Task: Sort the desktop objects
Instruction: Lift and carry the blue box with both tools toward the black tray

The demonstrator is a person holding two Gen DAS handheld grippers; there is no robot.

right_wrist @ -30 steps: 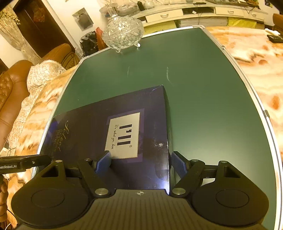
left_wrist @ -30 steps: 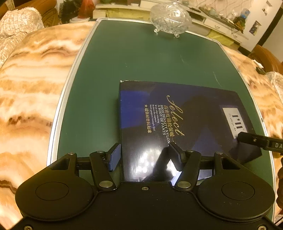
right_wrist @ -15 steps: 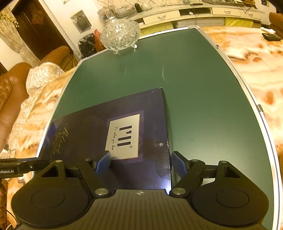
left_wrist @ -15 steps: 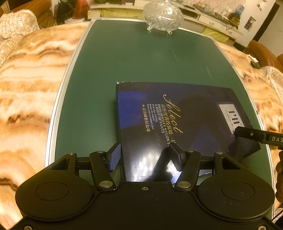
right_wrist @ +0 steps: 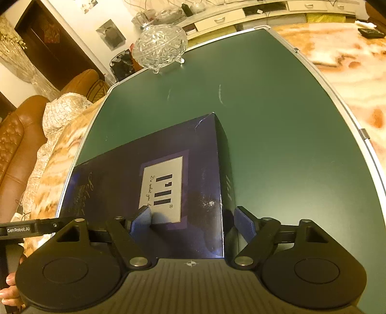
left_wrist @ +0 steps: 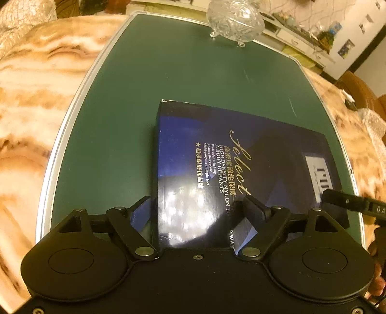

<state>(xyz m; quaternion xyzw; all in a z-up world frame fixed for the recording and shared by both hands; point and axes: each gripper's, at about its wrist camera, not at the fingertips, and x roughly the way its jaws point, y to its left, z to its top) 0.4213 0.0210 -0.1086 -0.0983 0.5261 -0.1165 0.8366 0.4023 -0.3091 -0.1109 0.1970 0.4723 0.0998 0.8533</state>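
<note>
A flat dark blue box with gold "Select" lettering (left_wrist: 231, 154) lies on the green mat (left_wrist: 183, 67). My left gripper (left_wrist: 197, 207) grips its near left corner, one finger beside the edge and one finger on the lid. My right gripper (right_wrist: 193, 217) grips its near right corner, one pad on the lid by the white label (right_wrist: 164, 186) and one pad against the side wall. In the right wrist view the box (right_wrist: 135, 169) looks tilted or lifted. The right gripper's tip (left_wrist: 347, 203) shows in the left wrist view.
A cut-glass lidded bowl (left_wrist: 235, 21) stands at the mat's far edge; it also shows in the right wrist view (right_wrist: 159, 46). The mat lies on a marble-patterned table (left_wrist: 36, 84). A brown sofa (right_wrist: 14, 135) is at left, shelves behind.
Both grippers hold the same grip on the box. The views have shifted a little; the glass bowl appears nearer, and the box end looks raised in the right wrist view.
</note>
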